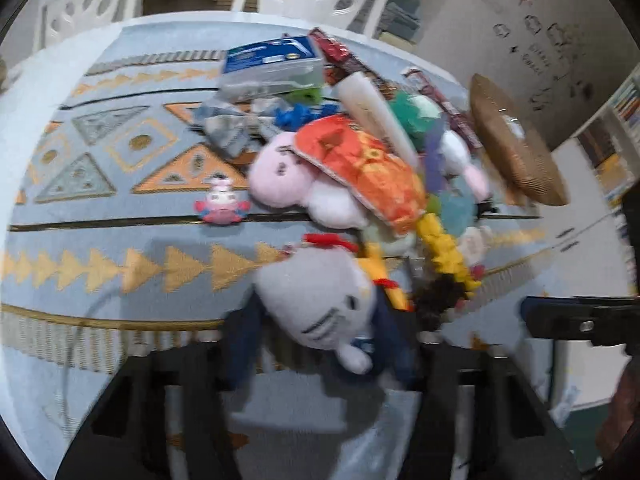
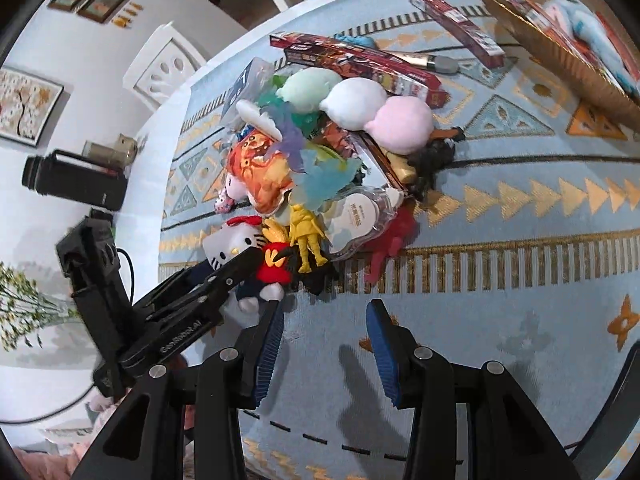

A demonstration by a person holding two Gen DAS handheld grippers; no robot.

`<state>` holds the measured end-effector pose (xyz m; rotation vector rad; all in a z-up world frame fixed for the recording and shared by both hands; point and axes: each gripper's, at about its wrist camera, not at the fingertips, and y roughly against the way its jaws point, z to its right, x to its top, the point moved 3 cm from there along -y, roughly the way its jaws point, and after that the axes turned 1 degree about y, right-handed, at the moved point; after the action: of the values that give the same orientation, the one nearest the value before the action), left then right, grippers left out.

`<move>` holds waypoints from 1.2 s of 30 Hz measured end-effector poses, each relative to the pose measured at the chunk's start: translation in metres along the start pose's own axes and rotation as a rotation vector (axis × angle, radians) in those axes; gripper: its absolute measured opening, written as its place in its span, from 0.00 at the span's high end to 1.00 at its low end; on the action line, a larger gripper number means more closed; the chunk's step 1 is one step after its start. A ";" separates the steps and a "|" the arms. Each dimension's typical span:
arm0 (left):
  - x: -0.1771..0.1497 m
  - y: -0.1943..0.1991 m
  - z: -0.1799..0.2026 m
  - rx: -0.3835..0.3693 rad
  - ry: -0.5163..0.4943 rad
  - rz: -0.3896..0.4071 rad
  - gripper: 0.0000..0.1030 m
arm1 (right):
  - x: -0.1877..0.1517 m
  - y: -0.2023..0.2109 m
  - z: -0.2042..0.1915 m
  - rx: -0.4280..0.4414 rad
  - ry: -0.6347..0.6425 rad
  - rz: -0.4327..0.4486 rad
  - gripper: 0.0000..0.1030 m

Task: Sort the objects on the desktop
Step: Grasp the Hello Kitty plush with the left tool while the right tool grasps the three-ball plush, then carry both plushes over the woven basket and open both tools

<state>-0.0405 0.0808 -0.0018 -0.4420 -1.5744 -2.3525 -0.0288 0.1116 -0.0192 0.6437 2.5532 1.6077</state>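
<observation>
Two grippers worked the toy pile [image 2: 320,168]: my left gripper [image 1: 320,320] pinched the Hello Kitty plush [image 1: 320,304]; my right gripper [image 2: 326,348] hung spread, empty. Tangled neighbours risked dragging along.

Cat plush [image 1: 320,308]: white head, red bow, navy body; lying at the pile's near edge.
Toy pile [image 2: 320,152]: plush balls in mint, white and pink, orange pouch, yellow figure, long red boxes; heaped mid-table.
Small pink figure [image 1: 222,206]: upright, just beside the pile.
</observation>
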 end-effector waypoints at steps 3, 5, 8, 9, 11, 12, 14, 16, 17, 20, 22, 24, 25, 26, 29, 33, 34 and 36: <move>0.000 0.009 0.004 0.007 -0.025 0.008 0.64 | 0.009 0.002 -0.003 -0.030 0.029 0.025 0.59; 0.002 0.014 0.001 -0.014 -0.015 0.010 0.64 | 0.021 0.004 -0.006 -0.059 0.057 0.053 0.59; 0.004 0.027 -0.009 -0.047 0.026 0.019 0.64 | 0.045 0.009 -0.009 -0.109 0.111 0.117 0.59; 0.005 0.029 -0.011 -0.051 0.034 0.022 0.64 | 0.052 0.009 -0.009 -0.137 0.130 0.138 0.59; 0.007 0.038 -0.017 -0.052 0.046 0.034 0.64 | 0.070 0.005 -0.004 -0.211 0.164 0.161 0.59; 0.008 0.040 -0.019 -0.049 0.048 0.039 0.64 | 0.077 0.002 -0.002 -0.227 0.171 0.161 0.59; 0.010 0.043 -0.020 -0.043 0.044 0.050 0.64 | 0.089 -0.008 0.005 -0.251 0.186 0.135 0.59; 0.014 0.046 -0.022 -0.029 0.035 0.058 0.64 | 0.095 -0.018 0.006 -0.253 0.212 0.098 0.59; 0.017 0.046 -0.019 -0.025 0.033 0.060 0.64 | 0.096 -0.024 0.003 -0.261 0.237 0.083 0.59; 0.022 0.045 -0.017 -0.018 0.032 0.066 0.64 | 0.101 -0.033 -0.001 -0.311 0.298 0.081 0.59; 0.026 0.043 -0.016 -0.018 0.036 0.067 0.64 | 0.107 -0.039 0.000 -0.317 0.302 0.070 0.55; 0.027 0.043 -0.019 -0.019 0.037 0.063 0.64 | 0.114 -0.041 0.003 -0.317 0.303 0.070 0.54; 0.026 0.043 -0.019 -0.017 0.038 0.061 0.64 | 0.117 -0.041 0.003 -0.316 0.304 0.072 0.54; 0.027 0.042 -0.019 -0.014 0.038 0.059 0.64 | 0.121 -0.041 0.004 -0.318 0.307 0.077 0.54; 0.026 0.040 -0.019 -0.010 0.046 0.053 0.64 | 0.130 -0.044 0.004 -0.335 0.319 0.091 0.53; 0.025 0.037 -0.022 -0.007 0.057 0.047 0.64 | 0.138 -0.057 0.004 -0.334 0.325 0.101 0.49; 0.026 0.037 -0.022 -0.006 0.059 0.047 0.64 | 0.139 -0.059 0.002 -0.336 0.333 0.117 0.49; 0.026 0.037 -0.023 -0.004 0.059 0.047 0.64 | 0.138 -0.057 0.001 -0.328 0.338 0.154 0.52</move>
<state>-0.0520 0.0443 0.0319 -0.4020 -1.5173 -2.3120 -0.1722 0.1432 -0.0458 0.5896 2.4008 2.2983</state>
